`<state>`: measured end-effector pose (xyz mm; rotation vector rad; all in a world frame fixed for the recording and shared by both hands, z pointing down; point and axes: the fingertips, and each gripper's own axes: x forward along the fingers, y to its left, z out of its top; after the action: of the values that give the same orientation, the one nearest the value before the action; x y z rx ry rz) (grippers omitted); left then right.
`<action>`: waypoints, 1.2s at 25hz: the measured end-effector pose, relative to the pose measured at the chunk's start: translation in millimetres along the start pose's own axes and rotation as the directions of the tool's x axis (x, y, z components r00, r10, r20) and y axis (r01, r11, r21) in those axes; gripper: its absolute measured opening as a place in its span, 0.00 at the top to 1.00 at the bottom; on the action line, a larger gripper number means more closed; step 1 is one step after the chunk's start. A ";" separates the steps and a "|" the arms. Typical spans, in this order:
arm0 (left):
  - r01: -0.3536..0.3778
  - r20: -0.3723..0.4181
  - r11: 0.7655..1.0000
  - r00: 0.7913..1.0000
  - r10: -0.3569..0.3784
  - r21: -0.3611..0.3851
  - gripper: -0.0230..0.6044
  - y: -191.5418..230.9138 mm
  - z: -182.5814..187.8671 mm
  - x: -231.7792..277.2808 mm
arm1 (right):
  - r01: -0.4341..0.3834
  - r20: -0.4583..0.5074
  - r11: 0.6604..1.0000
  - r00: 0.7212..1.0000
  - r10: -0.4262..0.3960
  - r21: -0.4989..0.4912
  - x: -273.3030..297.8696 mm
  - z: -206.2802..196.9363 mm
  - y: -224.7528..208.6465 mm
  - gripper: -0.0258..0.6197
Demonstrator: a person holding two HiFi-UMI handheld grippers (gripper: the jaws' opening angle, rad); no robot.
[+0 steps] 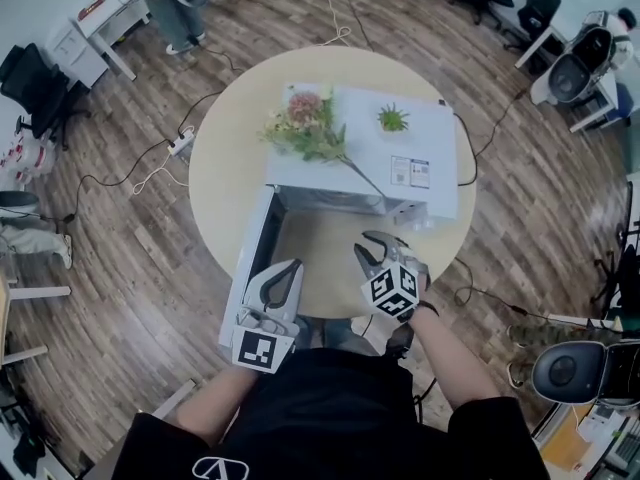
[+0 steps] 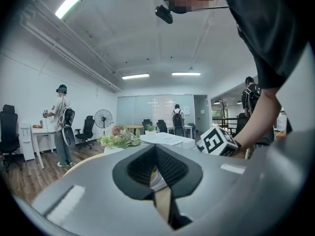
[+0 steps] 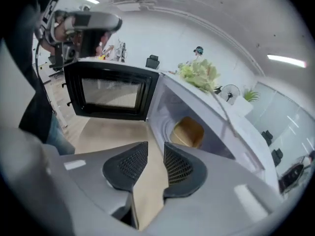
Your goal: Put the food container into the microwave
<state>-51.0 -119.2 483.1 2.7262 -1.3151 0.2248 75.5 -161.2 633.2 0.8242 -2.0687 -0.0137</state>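
Note:
The white microwave (image 1: 400, 143) stands on the round table (image 1: 225, 173) with its door (image 1: 252, 258) swung open to the left. In the right gripper view a tan food container (image 3: 188, 132) sits inside the microwave's cavity (image 3: 170, 107), beyond the dark-windowed door (image 3: 110, 92). My right gripper (image 1: 385, 251) hovers in front of the opening; its jaws (image 3: 156, 149) stand apart with nothing between them. My left gripper (image 1: 290, 268) is just beside the door's outer end. Its pad tips (image 2: 155, 151) meet and hold nothing.
A bunch of flowers (image 1: 305, 123) and a small potted plant (image 1: 392, 118) rest on top of the microwave. Cables and a power strip (image 1: 180, 143) lie on the wooden floor. Office chairs, desks and standing people (image 2: 61, 124) surround the table.

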 end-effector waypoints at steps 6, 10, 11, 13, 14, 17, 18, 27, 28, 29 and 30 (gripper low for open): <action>0.041 0.048 0.999 0.998 -0.043 0.032 0.96 -5.7 24.2 19.0 | 0.069 0.146 0.980 0.985 -0.097 0.187 -77.1 7.3 -14.1 0.90; 0.065 0.070 0.997 0.995 -0.068 0.047 0.96 -9.9 39.2 27.2 | 0.109 0.302 0.958 0.934 -0.190 0.266 -126.0 29.0 -26.1 0.92; 0.071 0.073 0.996 0.995 -0.075 0.052 0.96 -11.2 43.0 29.3 | 0.115 0.333 0.945 0.917 -0.220 0.307 -136.7 33.3 -31.4 0.93; 0.084 0.082 0.994 0.993 -0.090 0.068 0.96 -13.9 51.7 33.8 | 0.126 0.373 0.914 0.885 -0.279 0.385 -155.7 40.3 -43.1 0.93; 0.090 0.091 0.993 0.991 -0.097 0.076 0.96 -15.2 56.5 36.1 | 0.138 0.386 0.903 0.870 -0.306 0.406 -164.2 43.6 -48.4 0.93; 0.101 0.111 0.991 0.988 -0.111 0.088 0.96 -18.7 68.1 41.3 | 0.173 0.420 0.882 0.828 -0.371 0.438 -187.2 52.4 -59.7 0.94; 0.104 0.113 0.990 0.987 -0.114 0.090 0.96 -19.6 71.1 42.3 | 0.181 0.430 0.875 0.814 -0.390 0.449 -194.6 55.0 -62.3 0.94; 0.067 0.171 0.990 0.981 -0.087 0.121 0.96 -1.6 108.4 44.1 | 0.219 0.512 0.822 0.691 -0.511 0.526 -245.8 81.7 -77.3 0.94; 0.060 0.178 0.990 0.981 -0.081 0.124 0.96 1.4 111.8 44.2 | 0.225 0.521 0.821 0.678 -0.519 0.525 -248.5 85.6 -78.6 0.94; 0.053 0.184 0.990 0.980 -0.076 0.127 0.96 3.9 114.8 43.9 | 0.229 0.528 0.820 0.668 -0.524 0.525 -250.5 88.9 -79.4 0.94; 0.047 0.190 0.991 0.979 -0.071 0.129 0.96 5.8 117.2 43.4 | 0.230 0.533 0.819 0.662 -0.528 0.526 -251.8 91.6 -79.8 0.94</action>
<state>-18.7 -174.8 375.8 2.9517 -1.3029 0.0366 149.6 -108.9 368.8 1.7422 -2.5459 -0.1219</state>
